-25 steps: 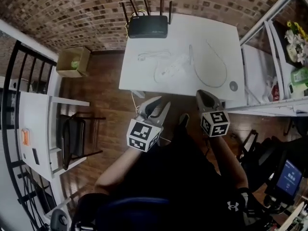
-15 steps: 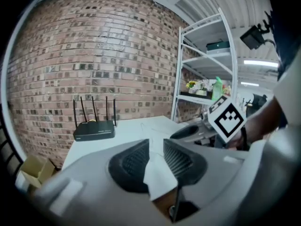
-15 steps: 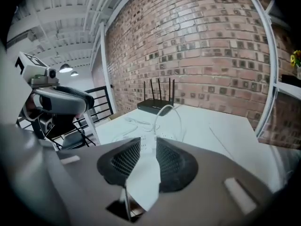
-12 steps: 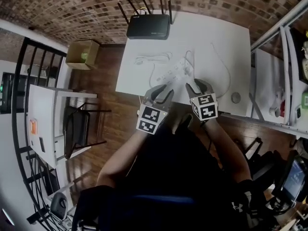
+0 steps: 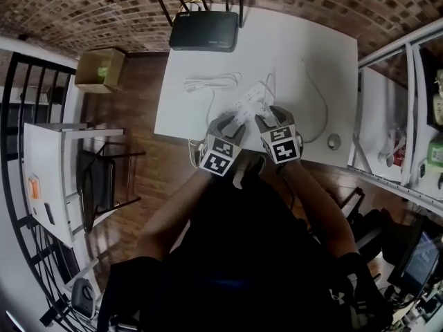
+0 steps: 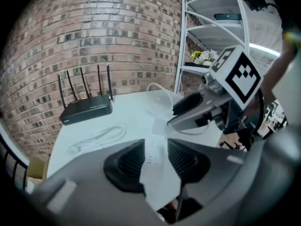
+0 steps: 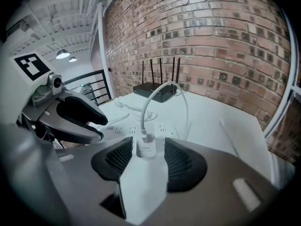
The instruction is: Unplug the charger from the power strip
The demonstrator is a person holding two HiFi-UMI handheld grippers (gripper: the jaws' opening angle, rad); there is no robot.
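Observation:
A white power strip (image 5: 249, 102) lies on the white table (image 5: 304, 54). A white charger (image 7: 145, 146) stands plugged into it, and its white cable (image 7: 155, 95) arcs up and away. My right gripper (image 7: 146, 155) is open, its jaws having just been opening. The charger sits between its fingertips with a gap at each pad. My left gripper (image 6: 155, 155) is open too, its jaws also just opened wider, with the near end of the power strip (image 6: 154, 147) between them, untouched. In the head view the left gripper (image 5: 232, 122) and right gripper (image 5: 266, 118) hover side by side over the strip.
A black router (image 5: 204, 30) with antennas stands at the table's far edge. A loose coiled white cable (image 5: 211, 83) lies left of the strip, and a small round grey object (image 5: 334, 142) at the near right corner. A metal shelf rack (image 5: 408, 95) stands to the right, a cardboard box (image 5: 100, 70) on the floor to the left.
Both grippers have moved forward and down from in front of the table's near edge to over the power strip, and closer together. The right jaws, shut before, now stand apart.

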